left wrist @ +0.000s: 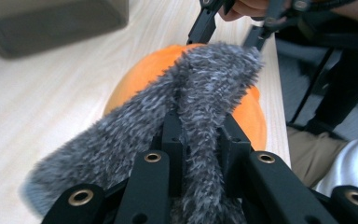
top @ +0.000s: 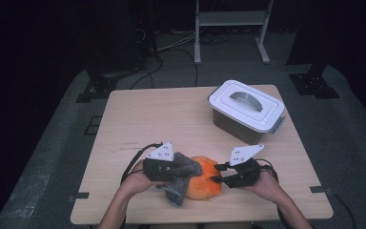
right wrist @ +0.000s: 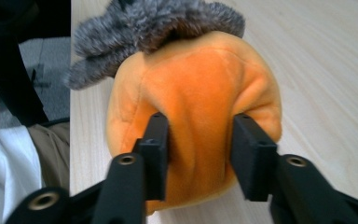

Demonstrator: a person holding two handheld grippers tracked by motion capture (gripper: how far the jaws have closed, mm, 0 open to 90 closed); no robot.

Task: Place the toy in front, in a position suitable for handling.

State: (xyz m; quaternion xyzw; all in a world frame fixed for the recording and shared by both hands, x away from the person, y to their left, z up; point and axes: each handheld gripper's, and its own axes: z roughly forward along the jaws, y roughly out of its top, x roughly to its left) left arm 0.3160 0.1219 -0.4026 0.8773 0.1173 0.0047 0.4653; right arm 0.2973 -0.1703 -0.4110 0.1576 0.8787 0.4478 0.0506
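Black jaws of the left gripper [left wrist: 200,140] rise from 6 o'clock in the left gripper view, closed tight on a fold of the grey fur [left wrist: 205,88], which bunches up between them and drapes over the orange plush [left wrist: 144,74] behind it. Beyond the fur, at 1 o'clock in that view, the other gripper comes in with a hand around it. In the right gripper view the right gripper [right wrist: 200,140] has its jaws about half open, pressed into both flanks of the plush [right wrist: 196,88] so that the soft body bulges between them; the fur [right wrist: 154,23] crowns the plush at 12 o'clock. From the high view, the plush [top: 204,183] lies at 6 o'clock on the bench [top: 162,119], near its front edge, with the fur [top: 183,174] at its 9 o'clock side. Left gripper [top: 164,168] and right gripper [top: 221,177] flank it at 9 and 3 o'clock, each in a hand. A grey box [top: 246,112] with a white handled lid stands at 1 o'clock on the bench, well apart from the plush.
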